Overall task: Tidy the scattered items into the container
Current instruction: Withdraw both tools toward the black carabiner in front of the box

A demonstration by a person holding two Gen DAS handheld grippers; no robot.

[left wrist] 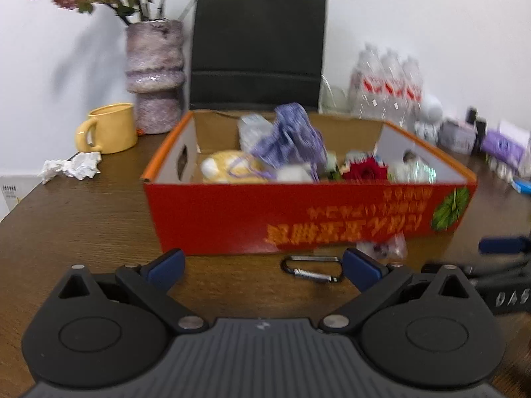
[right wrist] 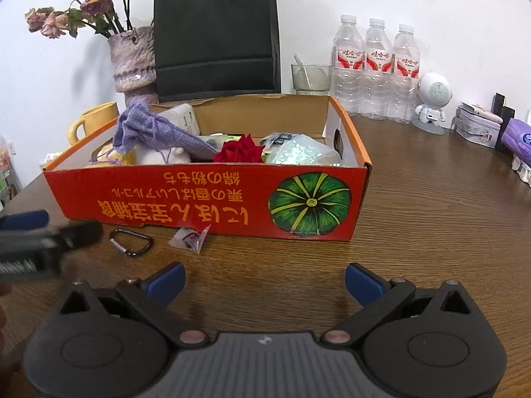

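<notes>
The red cardboard box (right wrist: 205, 199) sits open on the wooden table (right wrist: 431, 232), already packed: a purple drawstring pouch (right wrist: 156, 132) on top, a red rose (right wrist: 240, 151) in the middle, a glittery wrapped bundle (right wrist: 302, 154) at the right end, something pale yellow (left wrist: 232, 165) at the left. Two strays lie on the table just before its front wall: a carabiner (right wrist: 131, 242) and a small clear packet (right wrist: 190, 238). The left gripper (left wrist: 264, 270) hovers low with its jaws spread wide, nothing between them, the carabiner just ahead. The right gripper (right wrist: 265, 282) is equally spread and empty. Only the right wrist view shows three water bottles (right wrist: 376, 66) sharply, plus a glass (right wrist: 310, 78); only the left wrist view catches crumpled paper (left wrist: 71, 167) beside the yellow mug (left wrist: 109, 129).
</notes>
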